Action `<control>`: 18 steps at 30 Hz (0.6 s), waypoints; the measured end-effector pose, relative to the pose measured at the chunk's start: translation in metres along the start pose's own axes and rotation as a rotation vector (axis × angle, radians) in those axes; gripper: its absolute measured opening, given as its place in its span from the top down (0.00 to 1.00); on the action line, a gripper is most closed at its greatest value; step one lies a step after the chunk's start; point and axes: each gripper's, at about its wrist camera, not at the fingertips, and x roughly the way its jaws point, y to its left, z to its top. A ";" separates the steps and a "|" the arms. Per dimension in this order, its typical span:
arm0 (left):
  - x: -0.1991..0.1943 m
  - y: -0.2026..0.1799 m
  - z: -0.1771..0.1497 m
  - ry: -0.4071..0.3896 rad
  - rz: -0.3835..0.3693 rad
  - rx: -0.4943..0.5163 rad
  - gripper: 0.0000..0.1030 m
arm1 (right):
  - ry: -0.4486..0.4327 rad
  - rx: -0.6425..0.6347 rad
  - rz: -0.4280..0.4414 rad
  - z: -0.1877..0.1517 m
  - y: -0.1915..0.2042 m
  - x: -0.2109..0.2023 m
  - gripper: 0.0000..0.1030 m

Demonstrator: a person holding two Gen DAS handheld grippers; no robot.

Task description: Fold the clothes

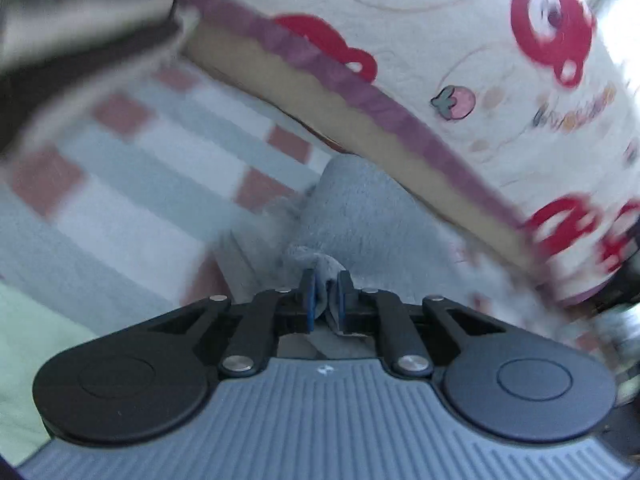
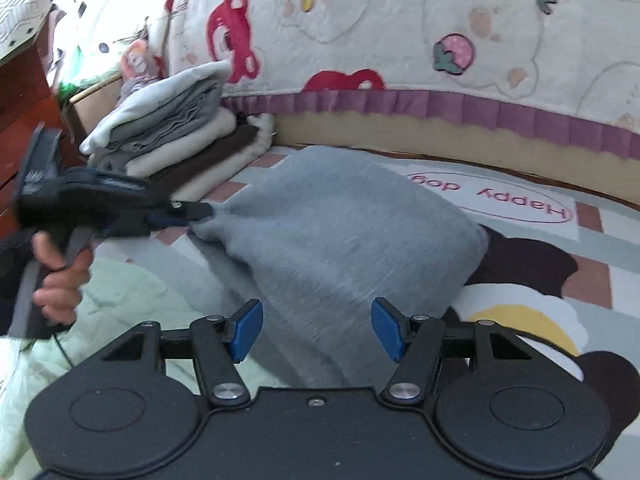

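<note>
On the checked bed cover (image 2: 592, 216), my left fingers (image 1: 326, 294) pinch the soft grey knitted garment (image 2: 340, 240) for folding, while my right fingers (image 2: 317, 330) gape empty.

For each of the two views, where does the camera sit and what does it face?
Left wrist: sits on the left claw, faces the grey garment pinched between its pads.
Right wrist: sits on the right claw, open, faces the same garment; a hand and the left claw show at left.
Shared: garment and bear-print blanket.
</note>
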 end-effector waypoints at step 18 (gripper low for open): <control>0.005 0.002 -0.016 0.013 0.125 0.099 0.89 | 0.206 0.047 0.185 -0.024 0.017 0.068 0.72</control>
